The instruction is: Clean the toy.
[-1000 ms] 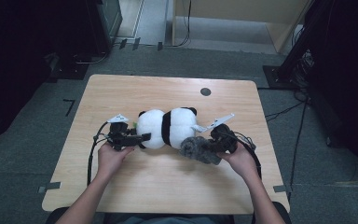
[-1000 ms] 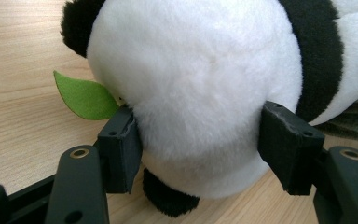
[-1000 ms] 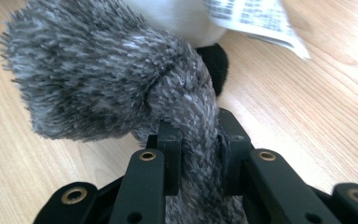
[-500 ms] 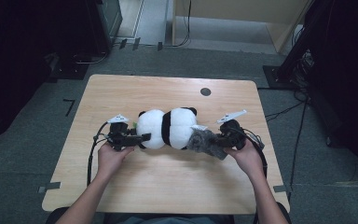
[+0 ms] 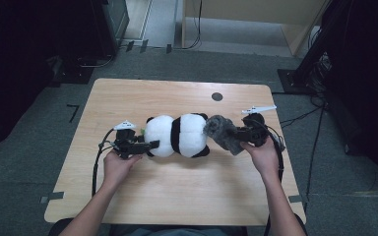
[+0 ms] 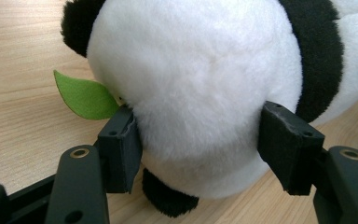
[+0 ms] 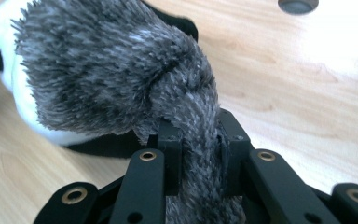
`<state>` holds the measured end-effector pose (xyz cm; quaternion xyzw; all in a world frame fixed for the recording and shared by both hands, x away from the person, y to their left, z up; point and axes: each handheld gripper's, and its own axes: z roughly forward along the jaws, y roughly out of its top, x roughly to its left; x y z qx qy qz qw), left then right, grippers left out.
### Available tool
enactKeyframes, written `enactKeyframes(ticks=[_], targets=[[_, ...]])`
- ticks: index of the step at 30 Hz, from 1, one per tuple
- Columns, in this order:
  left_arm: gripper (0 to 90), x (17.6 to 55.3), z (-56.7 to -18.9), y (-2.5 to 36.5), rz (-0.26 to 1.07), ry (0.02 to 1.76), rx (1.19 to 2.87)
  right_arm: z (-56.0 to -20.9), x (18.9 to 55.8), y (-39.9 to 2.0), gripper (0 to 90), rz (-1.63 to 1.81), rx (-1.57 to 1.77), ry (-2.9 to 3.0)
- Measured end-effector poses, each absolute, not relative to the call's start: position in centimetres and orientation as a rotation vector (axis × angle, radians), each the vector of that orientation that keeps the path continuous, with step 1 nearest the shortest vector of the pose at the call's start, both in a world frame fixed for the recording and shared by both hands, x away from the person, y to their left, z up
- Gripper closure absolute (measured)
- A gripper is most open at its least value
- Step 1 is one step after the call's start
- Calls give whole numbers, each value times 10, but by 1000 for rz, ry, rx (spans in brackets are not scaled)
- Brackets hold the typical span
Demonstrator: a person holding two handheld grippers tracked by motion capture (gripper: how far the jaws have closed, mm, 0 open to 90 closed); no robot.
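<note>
A black-and-white panda plush lies on its side in the middle of the wooden table. My left gripper is shut on the panda's round white end, one pad pressing into the fur on each side. A green felt leaf sticks out beside it. My right gripper is shut on a grey shaggy cloth, held slightly off the table. The cloth's bushy end rests against the panda's other end. Its narrow part runs down between the right gripper's pads.
A round dark hole sits in the tabletop behind the right gripper. Cables trail from both grippers over the table's sides. Bare wood lies in front of the panda and along the far edge. Dark equipment stands on the floor around the table.
The right gripper has carried the grey cloth up and away from the near edge, to the panda's right end. The left gripper and the panda have stayed in place.
</note>
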<state>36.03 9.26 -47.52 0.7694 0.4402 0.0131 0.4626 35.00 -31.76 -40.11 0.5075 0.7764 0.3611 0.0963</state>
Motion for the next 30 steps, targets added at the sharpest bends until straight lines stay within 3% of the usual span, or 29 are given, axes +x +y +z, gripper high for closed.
enactKeyframes(ticks=[18, 30], targets=[[326, 361, -480, 95, 36, 1048, 1877, -433, 374, -275, 757, 1042, 1475, 2382], [206, 364, -488, 95, 52, 995, 1865, -452, 378, -274, 759, 1046, 1511, 2404]])
